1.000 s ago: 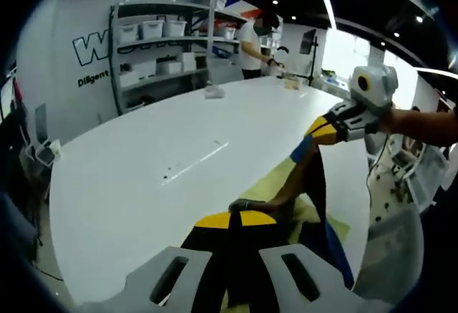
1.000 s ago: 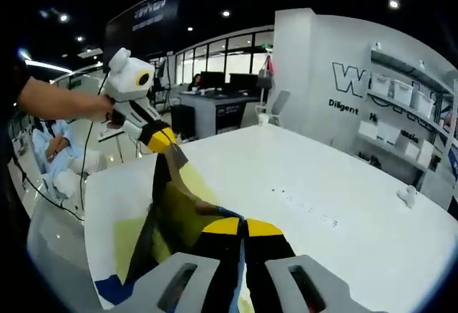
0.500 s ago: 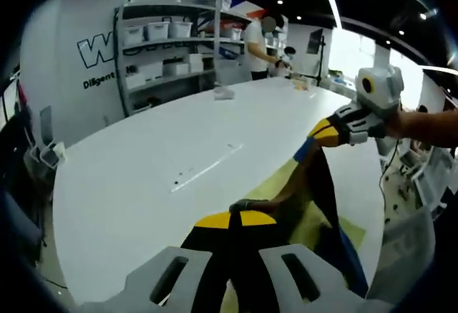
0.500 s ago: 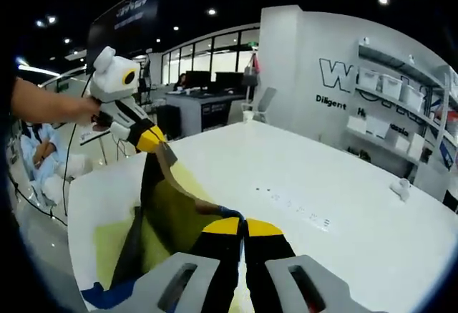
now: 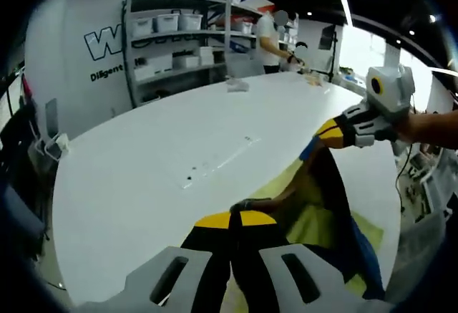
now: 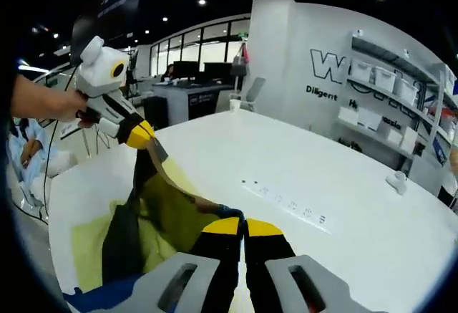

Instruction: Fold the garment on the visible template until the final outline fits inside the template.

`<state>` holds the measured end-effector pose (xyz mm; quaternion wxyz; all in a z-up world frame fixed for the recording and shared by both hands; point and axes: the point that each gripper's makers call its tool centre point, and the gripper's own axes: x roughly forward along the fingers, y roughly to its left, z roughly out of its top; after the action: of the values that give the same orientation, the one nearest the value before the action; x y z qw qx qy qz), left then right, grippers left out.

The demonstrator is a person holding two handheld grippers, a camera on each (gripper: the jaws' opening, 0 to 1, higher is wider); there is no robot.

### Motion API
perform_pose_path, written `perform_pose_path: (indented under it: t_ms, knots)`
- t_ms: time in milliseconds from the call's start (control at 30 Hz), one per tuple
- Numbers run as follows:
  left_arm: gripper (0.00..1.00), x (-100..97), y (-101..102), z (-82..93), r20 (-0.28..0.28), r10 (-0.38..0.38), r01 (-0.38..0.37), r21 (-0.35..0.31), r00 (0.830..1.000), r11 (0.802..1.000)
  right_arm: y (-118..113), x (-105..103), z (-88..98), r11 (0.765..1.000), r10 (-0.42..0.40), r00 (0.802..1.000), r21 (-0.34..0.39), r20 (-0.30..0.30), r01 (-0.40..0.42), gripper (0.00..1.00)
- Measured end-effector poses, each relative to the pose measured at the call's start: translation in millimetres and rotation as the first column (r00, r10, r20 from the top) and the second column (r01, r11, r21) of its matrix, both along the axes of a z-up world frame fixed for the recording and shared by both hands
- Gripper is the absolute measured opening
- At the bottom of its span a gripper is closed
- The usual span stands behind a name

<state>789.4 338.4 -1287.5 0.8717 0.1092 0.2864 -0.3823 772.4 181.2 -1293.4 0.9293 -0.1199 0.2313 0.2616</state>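
A dark garment [image 5: 335, 197] with a blue band hangs in the air over a yellow-green template [image 5: 315, 221] on the white table [image 5: 143, 170]. My left gripper [image 5: 236, 220] is shut on one end of its upper edge. The right gripper [image 5: 333, 131] comes in from the right, shut on the other end. In the right gripper view, my right gripper [image 6: 243, 225] pinches the garment [image 6: 123, 236]. There the left gripper [image 6: 140, 133], held by a hand, grips the far end above the template [image 6: 84, 250]. The edge runs taut between the two grippers.
Shelves with white bins [image 5: 175, 34] stand beyond the table, and a person [image 5: 275, 35] works at its far end. A small white object [image 6: 396, 179] and a row of small marks [image 6: 283, 199] lie on the table [image 6: 351, 248]. Desks with monitors [image 6: 189, 87] stand behind.
Both grippers keep their hold on the garment. Both views have swung a little across the table. The garment hangs slightly lower over the template.
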Motion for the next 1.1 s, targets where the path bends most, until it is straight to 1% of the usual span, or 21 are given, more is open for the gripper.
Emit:
perform_pose_path:
  t_ms: [67,300,367,533,633,667,700,767,900,967,1033,1067,1100]
  knots:
    - [0.05,6.4,0.3,-4.9,0.007,0.008,-0.008,0.007,1.0,1.0,-1.4,5.4,-5.2,1.0,-0.01,1.0,-0.01,-0.004,0.01,0.0]
    - [0.05,25.2,1.2,-30.1,-0.021,0.027,-0.026,0.029,0.999,0.999,-0.6,21.0,-29.6,0.998,-0.032,0.999,-0.046,-0.035,0.03,0.0]
    - [0.05,27.8,1.4,-34.0,-0.023,0.029,-0.028,0.034,0.999,0.999,1.2,24.1,-36.1,0.998,-0.037,0.998,-0.054,-0.041,0.034,0.0]
    - [0.05,40.7,7.0,-52.4,-0.041,0.059,-0.056,0.063,0.997,0.996,5.1,36.0,-52.4,0.996,-0.042,0.998,-0.082,-0.052,0.037,0.0]
    - [0.05,45.6,10.0,-64.8,-0.057,0.079,-0.075,0.08,0.995,0.994,6.1,43.1,-64.9,0.994,-0.047,0.997,-0.099,-0.064,0.041,0.0]
    - [0.05,46.0,10.2,-66.0,-0.059,0.081,-0.076,0.082,0.995,0.994,6.4,45.3,-69.2,0.994,-0.049,0.996,-0.104,-0.072,0.042,0.0]
    - [0.05,48.1,11.3,-72.7,-0.072,0.094,-0.087,0.087,0.993,0.992,6.7,46.9,-72.2,0.993,-0.051,0.996,-0.107,-0.074,0.043,0.0]
    - [0.05,50.1,11.1,-79.1,-0.088,0.104,-0.097,0.083,0.991,0.992,5.6,49.1,-78.4,0.992,-0.059,0.995,-0.115,-0.081,0.05,0.0]
    - [0.05,54.2,10.1,-87.9,-0.092,0.107,-0.098,0.092,0.99,0.991,5.6,51.5,-88.4,0.992,-0.071,0.993,-0.112,-0.094,0.06,0.0]
    - [0.05,57.4,10.3,-92.1,-0.097,0.112,-0.103,0.094,0.989,0.99,3.3,55.3,-96.2,0.989,-0.073,0.992,-0.138,-0.1,0.059,0.0]
    - [0.05,61.3,11.9,-97.5,-0.109,0.131,-0.121,0.094,0.985,0.988,1.9,59.0,-100.9,0.987,-0.081,0.991,-0.147,-0.103,0.065,0.0]
    - [0.05,63.0,13.0,-101.2,-0.125,0.147,-0.136,0.091,0.981,0.986,1.8,60.6,-103.5,0.986,-0.084,0.991,-0.154,-0.107,0.067,0.0]
    - [0.05,63.7,13.1,-102.1,-0.126,0.149,-0.139,0.089,0.981,0.986,1.5,61.6,-105.5,0.984,-0.086,0.99,-0.162,-0.11,0.068,0.0]
